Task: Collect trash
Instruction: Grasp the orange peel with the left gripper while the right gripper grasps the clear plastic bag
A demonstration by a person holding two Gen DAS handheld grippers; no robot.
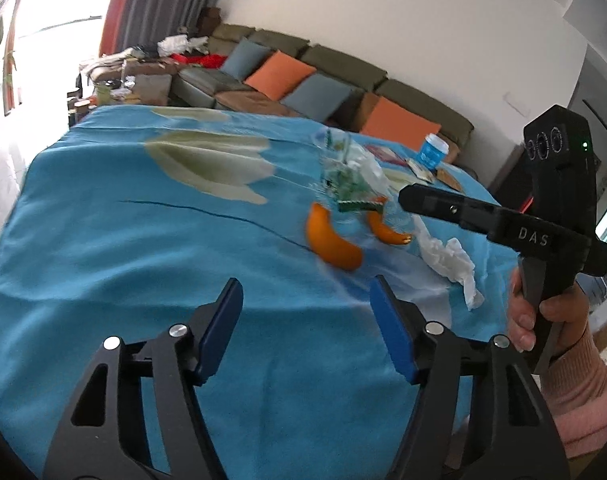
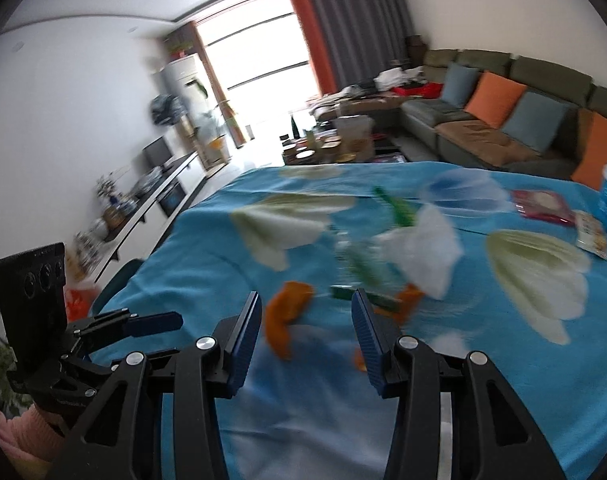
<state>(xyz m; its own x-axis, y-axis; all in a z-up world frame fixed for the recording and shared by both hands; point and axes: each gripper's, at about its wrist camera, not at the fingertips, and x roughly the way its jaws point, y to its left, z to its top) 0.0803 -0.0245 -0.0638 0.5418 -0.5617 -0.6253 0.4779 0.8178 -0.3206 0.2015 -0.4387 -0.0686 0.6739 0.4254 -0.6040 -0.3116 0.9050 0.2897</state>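
From the left wrist camera, the left gripper [image 1: 305, 308] hangs over a table covered by a blue cloth [image 1: 123, 248] printed with pale flowers. Its blue-padded jaws stand apart with nothing between them. Ahead of it on the cloth lies the trash: a large piece of orange peel [image 1: 333, 240], a smaller curl of peel [image 1: 387, 230] just beside it, a green wrapper [image 1: 353, 190] in a blurred clear plastic heap, and a crumpled white tissue [image 1: 449, 262] to the right. The right gripper [image 1: 413, 198] reaches in from the right edge, held by a hand [image 1: 543, 312] in a pink sleeve; its tip is above the cloth near the wrapper, and from this side its jaw gap cannot be read. A blue paper cup [image 1: 433, 152] stands farther back, with a sofa [image 1: 343, 76] carrying orange and grey cushions behind the table.

From the right wrist camera, the picture is blurred. The right gripper [image 2: 306, 308] has its jaws apart and empty, pointing down at the cloth [image 2: 463, 360]. The orange peel [image 2: 285, 316] lies just beyond its left finger, a second piece [image 2: 407, 300] past the right finger, with the green wrapper [image 2: 363, 276] and white tissue [image 2: 427, 256] behind. The left gripper [image 2: 155, 322] shows at the lower left edge.
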